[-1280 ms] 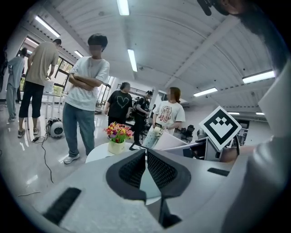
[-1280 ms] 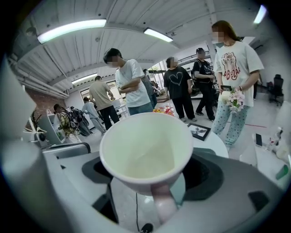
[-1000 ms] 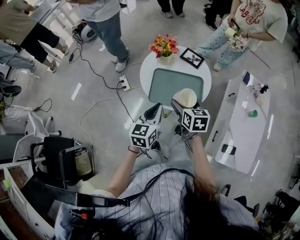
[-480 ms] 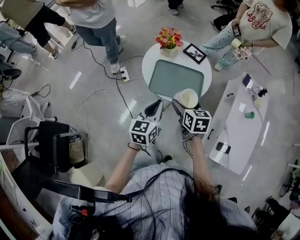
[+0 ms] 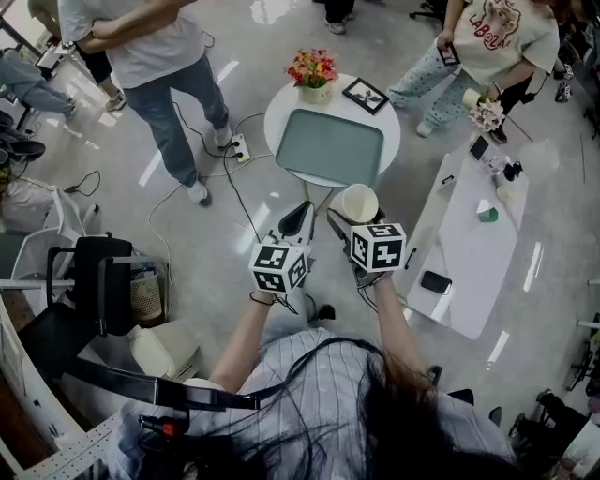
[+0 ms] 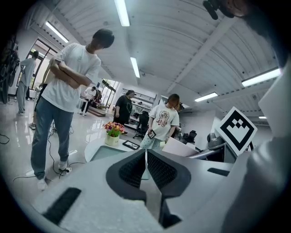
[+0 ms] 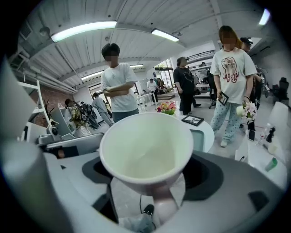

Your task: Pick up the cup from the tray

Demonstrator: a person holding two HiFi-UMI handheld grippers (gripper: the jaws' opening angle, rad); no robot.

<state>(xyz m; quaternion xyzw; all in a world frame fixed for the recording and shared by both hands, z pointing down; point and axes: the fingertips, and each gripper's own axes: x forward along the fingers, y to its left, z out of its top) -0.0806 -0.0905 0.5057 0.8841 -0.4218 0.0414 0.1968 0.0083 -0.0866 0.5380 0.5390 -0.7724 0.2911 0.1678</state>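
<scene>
Right tool (image 5: 353, 218): clamps the cream cup (image 5: 359, 202) low on its wall, jaws on either side of the base. Cup: aloft, clear of the tray (image 5: 330, 148), just off the near rim of the round white surface (image 5: 281, 120) and above the floor. Long axis: tilted, mouth up and back toward the holder, base down between the jaws; in the right gripper view, open mouth of the cup (image 7: 145, 150) fills the middle, inside bare, with the right tool (image 7: 152, 184) closed around it below. Left tool (image 5: 300, 221): beside the right one, near but apart; in the left gripper view, left tool (image 6: 145, 157) with jaws pressed together on nothing. Round surface: bears the grey-green tray, a pot of flowers (image 5: 314, 70) and a small framed picture (image 5: 365, 95) at the far edge. Long white surface (image 5: 469, 248) to the right with a dark phone (image 5: 435, 281). Room: glossy grey floor, cables and a power strip (image 5: 236, 147), black chair (image 5: 101, 292) at left, ceiling strip lights, several people standing around. Writing: "LAB" legible on one person's shirt (image 5: 497, 28), rest unclear.
</scene>
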